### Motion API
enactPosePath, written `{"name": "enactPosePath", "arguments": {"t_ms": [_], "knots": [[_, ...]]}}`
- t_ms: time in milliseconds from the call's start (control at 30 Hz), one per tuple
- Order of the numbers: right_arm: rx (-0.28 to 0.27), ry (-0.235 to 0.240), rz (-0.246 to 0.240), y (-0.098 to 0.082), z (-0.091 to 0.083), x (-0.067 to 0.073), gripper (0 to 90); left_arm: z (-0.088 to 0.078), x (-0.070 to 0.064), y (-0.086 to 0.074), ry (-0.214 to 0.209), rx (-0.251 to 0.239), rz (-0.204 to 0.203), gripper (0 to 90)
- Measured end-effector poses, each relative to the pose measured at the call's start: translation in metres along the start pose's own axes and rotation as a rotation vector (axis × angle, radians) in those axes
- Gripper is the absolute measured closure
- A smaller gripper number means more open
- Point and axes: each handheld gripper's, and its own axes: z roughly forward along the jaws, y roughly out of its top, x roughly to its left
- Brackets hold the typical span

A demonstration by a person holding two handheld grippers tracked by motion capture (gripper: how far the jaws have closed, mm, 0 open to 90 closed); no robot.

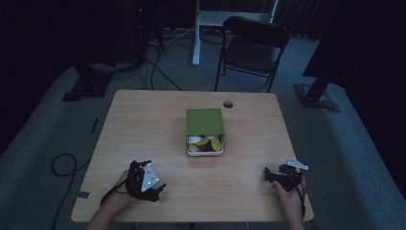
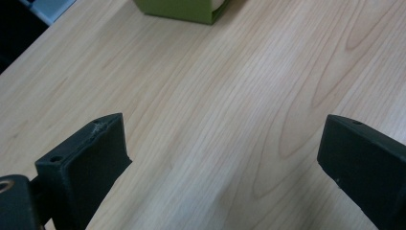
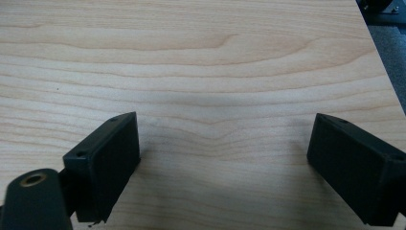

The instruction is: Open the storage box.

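Centrally, green-lidded box point(image 1: 205, 132) half open, holding yellow, white, red pieces point(image 1: 206, 143).

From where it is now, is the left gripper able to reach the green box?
Probably yes. The left gripper is open, and bare table lies between it and the green box.

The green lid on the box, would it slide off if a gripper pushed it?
Probably. The green lid already sits shifted back, leaving the box open in front over coloured round pieces, so it seems loose. It looks flat and thin, likely light and stiff. It shouldn't roll.
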Motion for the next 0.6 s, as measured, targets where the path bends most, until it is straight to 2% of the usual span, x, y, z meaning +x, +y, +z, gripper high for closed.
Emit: {"name": "enactPosePath", "arguments": {"t_ms": [133, 167, 200, 300, 367, 433, 533, 600], "knots": [[0.000, 0.000, 0.000, 0.000, 0.000, 0.000, 10.3, 0.002, -0.004, 0.005, 0.008, 0.000, 0.031, 3.1], [0.000, 0.000, 0.000, 0.000, 0.000, 0.000, 10.2, 0.006, -0.009, 0.012, 0.018, 0.008, 0.077, 3.1], [0.000, 0.000, 0.000, 0.000, 0.000, 0.000, 10.2, 0.007, -0.010, 0.014, 0.018, 0.008, 0.087, 3.1], [0.000, 0.000, 0.000, 0.000, 0.000, 0.000, 10.3, 0.009, -0.013, 0.018, 0.019, 0.003, 0.100, 3.1], [0.000, 0.000, 0.000, 0.000, 0.000, 0.000, 10.3, 0.012, -0.017, 0.024, 0.031, -0.004, 0.129, 3.1], [0.000, 0.000, 0.000, 0.000, 0.000, 0.000, 10.3, 0.013, -0.018, 0.026, 0.032, -0.006, 0.137, 3.2], [0.000, 0.000, 0.000, 0.000, 0.000, 0.000, 10.3, 0.016, -0.022, 0.033, 0.059, -0.015, 0.167, 3.1], [0.000, 0.000, 0.000, 0.000, 0.000, 0.000, 10.3, 0.017, -0.023, 0.037, 0.055, -0.017, 0.177, 3.1]]}}
